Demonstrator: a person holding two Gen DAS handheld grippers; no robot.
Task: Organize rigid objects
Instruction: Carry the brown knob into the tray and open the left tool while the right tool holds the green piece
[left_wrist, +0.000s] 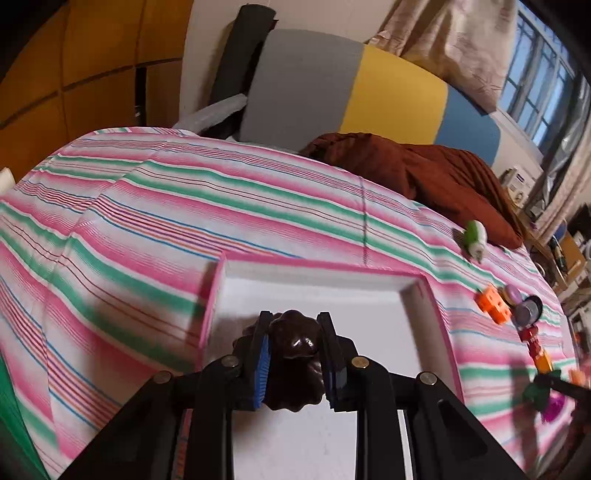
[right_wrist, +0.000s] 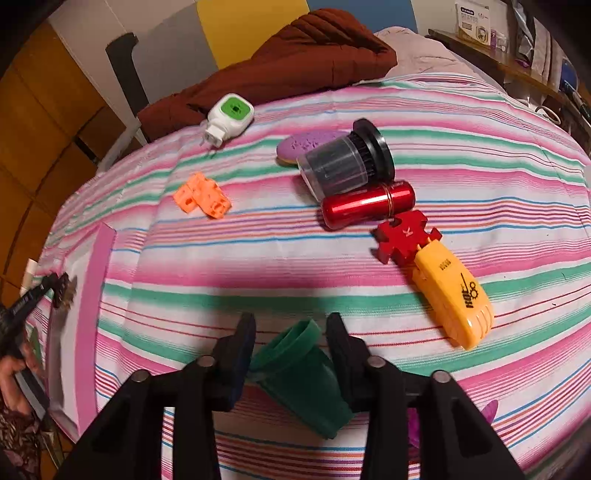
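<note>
My left gripper (left_wrist: 294, 317) is shut on a dark brown, lumpy, glossy figure (left_wrist: 295, 354) and holds it over a white tray (left_wrist: 369, 295) with a pink rim. In the right wrist view that gripper (right_wrist: 55, 284) shows at the far left above the tray's pink rim (right_wrist: 88, 314), with a person's hand (right_wrist: 14, 373) behind it. My right gripper (right_wrist: 291, 319) points down at the striped bedspread. A green plastic cup (right_wrist: 299, 373) lies tilted between its fingers, and both pads touch the cup's sides.
Spread over the bedspread are an orange block (right_wrist: 203, 195), a white and green plug-in (right_wrist: 229, 118), a purple oval (right_wrist: 306, 142), a black-lidded clear jar (right_wrist: 343, 162), a red cylinder (right_wrist: 365, 203), a red puzzle piece (right_wrist: 402, 236) and a yellow toy (right_wrist: 454, 295). A brown quilt (right_wrist: 295, 62) lies behind.
</note>
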